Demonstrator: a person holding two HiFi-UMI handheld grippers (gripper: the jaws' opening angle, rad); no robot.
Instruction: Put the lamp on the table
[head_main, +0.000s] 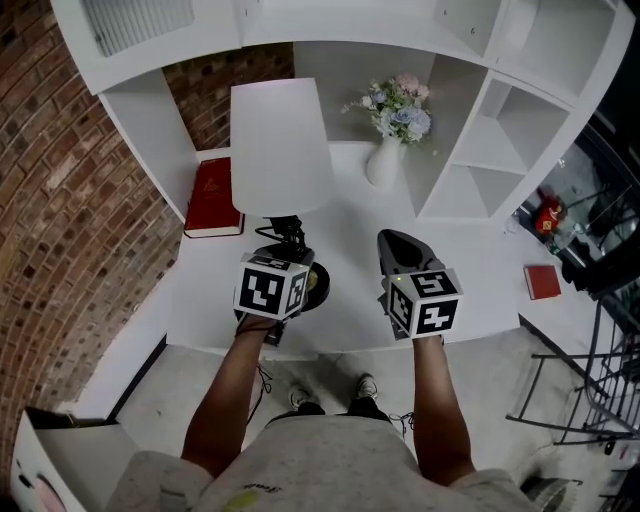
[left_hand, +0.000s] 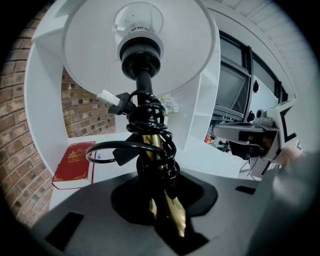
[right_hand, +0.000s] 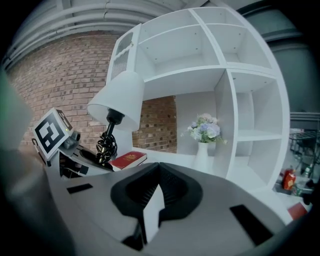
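Gripping the brass stem wound with black cord, the left claw (left_hand: 165, 212) holds the lamp (head_main: 280, 145) over the front part of the white worktop (head_main: 470, 270). A red book (head_main: 212, 197) lies to its left and a flower vase (head_main: 383, 163) stands behind it. The right claw (head_main: 400, 245) is closed and empty.
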